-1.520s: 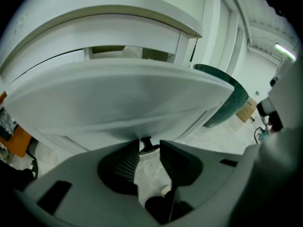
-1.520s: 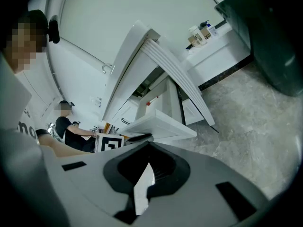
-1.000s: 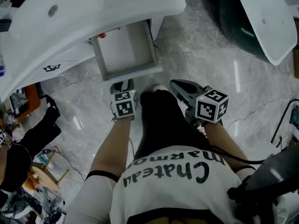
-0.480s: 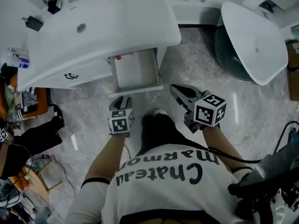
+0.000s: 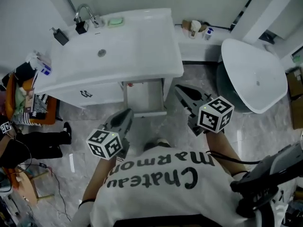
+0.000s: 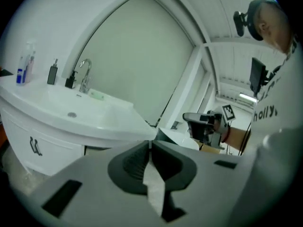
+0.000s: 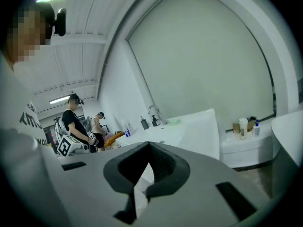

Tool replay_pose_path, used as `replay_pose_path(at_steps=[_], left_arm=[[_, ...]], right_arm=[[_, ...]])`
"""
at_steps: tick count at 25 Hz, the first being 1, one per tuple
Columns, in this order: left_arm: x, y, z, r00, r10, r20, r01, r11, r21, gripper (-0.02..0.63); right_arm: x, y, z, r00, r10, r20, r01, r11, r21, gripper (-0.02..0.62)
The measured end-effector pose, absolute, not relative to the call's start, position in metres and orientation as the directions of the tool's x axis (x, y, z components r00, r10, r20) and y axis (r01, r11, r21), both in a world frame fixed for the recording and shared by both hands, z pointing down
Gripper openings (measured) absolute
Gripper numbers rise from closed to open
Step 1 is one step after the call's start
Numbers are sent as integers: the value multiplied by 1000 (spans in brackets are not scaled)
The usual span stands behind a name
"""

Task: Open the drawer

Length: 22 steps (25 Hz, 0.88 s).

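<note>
The white drawer (image 5: 144, 97) stands pulled out from under the white vanity (image 5: 156, 56), and its inside looks bare. Both grippers hang in the air above the floor, nearer me than the drawer front and touching nothing. My left gripper (image 5: 127, 113) points toward the drawer's left corner. Its jaws are closing, and in the left gripper view the left gripper (image 6: 150, 144) shows its tips met with nothing between them. My right gripper (image 5: 179, 88) hovers by the drawer's right side. In the right gripper view the right gripper (image 7: 149, 144) is shut and empty too.
A faucet (image 5: 85, 13), a soap dispenser (image 5: 60, 36) and a green soap dish (image 5: 116, 21) sit on the vanity top. A large white rounded fixture (image 5: 255, 74) stands to the right, with bottles (image 5: 195, 28) on the ledge behind. Clutter and a person (image 5: 28, 145) fill the left edge.
Both grippers have risen from low by the drawer front up toward my head. The view has swung to take in the whole vanity. The drawer stays open.
</note>
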<state>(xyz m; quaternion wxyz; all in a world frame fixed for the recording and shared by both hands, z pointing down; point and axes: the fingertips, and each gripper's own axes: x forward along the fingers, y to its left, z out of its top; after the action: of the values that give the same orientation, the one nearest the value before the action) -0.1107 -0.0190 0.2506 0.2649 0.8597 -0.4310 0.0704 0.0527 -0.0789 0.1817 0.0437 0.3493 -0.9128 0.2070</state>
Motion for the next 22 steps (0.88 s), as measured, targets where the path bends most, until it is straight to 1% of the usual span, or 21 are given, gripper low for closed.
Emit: replay_pose_path(at_steps=[3, 7, 15, 22], left_arm=[[-116, -27, 216, 607, -742, 285, -788, -516, 336, 25], [-127, -31, 192, 575, -783, 236, -812, -511, 282, 25], [-149, -23, 199, 514, -818, 258, -850, -447, 277, 23], [-148, -17, 206, 508, -818, 271, -855, -441, 273, 23]], right_arm=[[52, -84, 160, -740, -646, 188, -670, 683, -289, 3], [55, -88, 149, -739, -655, 157, -670, 688, -280, 3], [53, -89, 159, -735, -646, 206, -678, 694, -243, 3], [53, -83, 171, -736, -636, 232, -677, 694, -246, 3]])
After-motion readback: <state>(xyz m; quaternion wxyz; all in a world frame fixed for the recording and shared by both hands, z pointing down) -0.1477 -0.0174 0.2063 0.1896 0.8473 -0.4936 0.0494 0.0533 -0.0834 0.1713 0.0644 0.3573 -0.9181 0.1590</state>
